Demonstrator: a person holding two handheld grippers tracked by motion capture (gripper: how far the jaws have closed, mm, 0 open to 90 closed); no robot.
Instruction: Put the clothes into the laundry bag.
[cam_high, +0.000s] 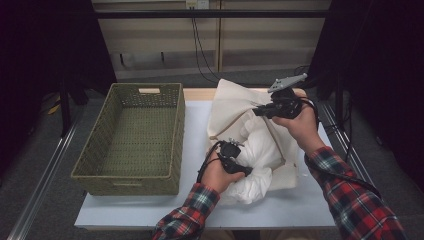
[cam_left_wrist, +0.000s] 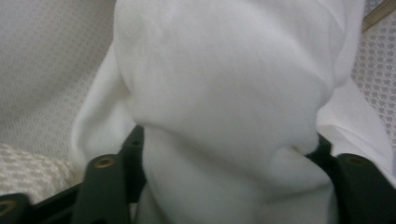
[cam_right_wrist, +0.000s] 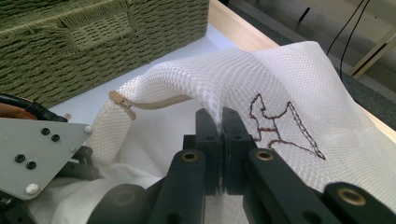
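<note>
On the surface (cam_high: 150, 212) beside the woven basket (cam_high: 132, 137), the right tongs (cam_right_wrist: 219, 122) are clenched on the rim of a mesh laundry bag (cam_right_wrist: 289, 93), holding it up. The left tongs (cam_high: 245, 171) grip a bunched white garment (cam_left_wrist: 224, 93) (apparently at the bag's mouth). Both are soft, light and limp, best taken by a gathered fold or hem.

No readable text, labels, brand names or numbers anywhere in these shots. Closest thing to a sign is a dark brown stitched outline (cam_right_wrist: 285, 128) on the white mesh laundry bag (cam_right_wrist: 299, 88), right of centre in the right gripper view. It's an angular line drawing, maybe some little figure, can't tell what. No letters in it that I can make out.
</note>
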